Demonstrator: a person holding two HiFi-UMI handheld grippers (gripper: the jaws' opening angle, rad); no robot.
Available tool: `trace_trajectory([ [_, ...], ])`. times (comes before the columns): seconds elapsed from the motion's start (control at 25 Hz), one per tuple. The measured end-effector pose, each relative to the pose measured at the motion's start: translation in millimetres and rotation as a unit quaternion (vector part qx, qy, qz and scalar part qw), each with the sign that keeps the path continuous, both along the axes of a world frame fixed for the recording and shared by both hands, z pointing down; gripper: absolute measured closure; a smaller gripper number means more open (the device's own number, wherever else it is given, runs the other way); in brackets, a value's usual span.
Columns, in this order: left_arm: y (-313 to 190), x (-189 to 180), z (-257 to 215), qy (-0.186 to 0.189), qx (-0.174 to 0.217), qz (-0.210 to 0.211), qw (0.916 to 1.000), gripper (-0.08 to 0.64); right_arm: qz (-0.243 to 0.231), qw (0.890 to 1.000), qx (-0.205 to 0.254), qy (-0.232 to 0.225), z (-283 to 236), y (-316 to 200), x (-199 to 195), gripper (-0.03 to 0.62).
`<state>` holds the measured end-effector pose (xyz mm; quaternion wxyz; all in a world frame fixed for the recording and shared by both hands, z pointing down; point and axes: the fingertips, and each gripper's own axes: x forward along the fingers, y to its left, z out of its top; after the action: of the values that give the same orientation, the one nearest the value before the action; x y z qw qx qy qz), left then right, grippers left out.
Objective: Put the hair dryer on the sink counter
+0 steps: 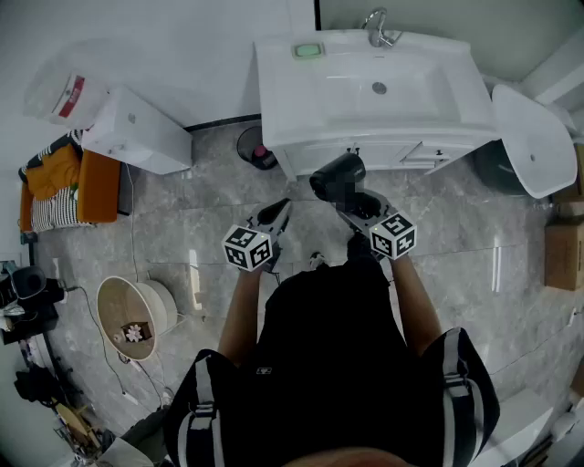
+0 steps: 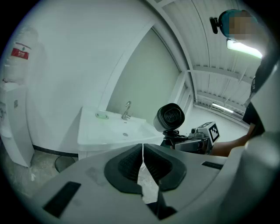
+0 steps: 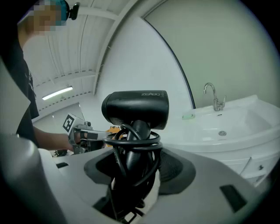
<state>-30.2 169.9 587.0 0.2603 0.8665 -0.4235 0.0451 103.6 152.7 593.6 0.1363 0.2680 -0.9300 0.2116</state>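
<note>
One hair dryer (image 3: 135,109) stands clamped by its handle in the right hand-held gripper (image 3: 133,168); the left hand-held gripper (image 2: 143,164) is closed, empty. One sink (image 1: 420,100) lies ahead of both.

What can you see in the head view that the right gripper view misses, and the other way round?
Only the head view shows the grey floor and the round basket on it. Only the right gripper view shows the black cord wound round the handle and the ceiling light strip. Both show the hair dryer held in the right hand-held gripper, the white sink with its tap, and the left hand-held gripper.
</note>
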Motion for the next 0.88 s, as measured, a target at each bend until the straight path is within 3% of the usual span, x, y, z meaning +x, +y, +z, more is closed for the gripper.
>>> trace_trajectory([
  [0.88, 14.1, -9.2, -2.3, 0.004, 0.005, -0.006, 1.0, 0.54, -0.003, 1.0, 0.004, 0.002, -0.2, 11.0, -8.4, 0.29],
])
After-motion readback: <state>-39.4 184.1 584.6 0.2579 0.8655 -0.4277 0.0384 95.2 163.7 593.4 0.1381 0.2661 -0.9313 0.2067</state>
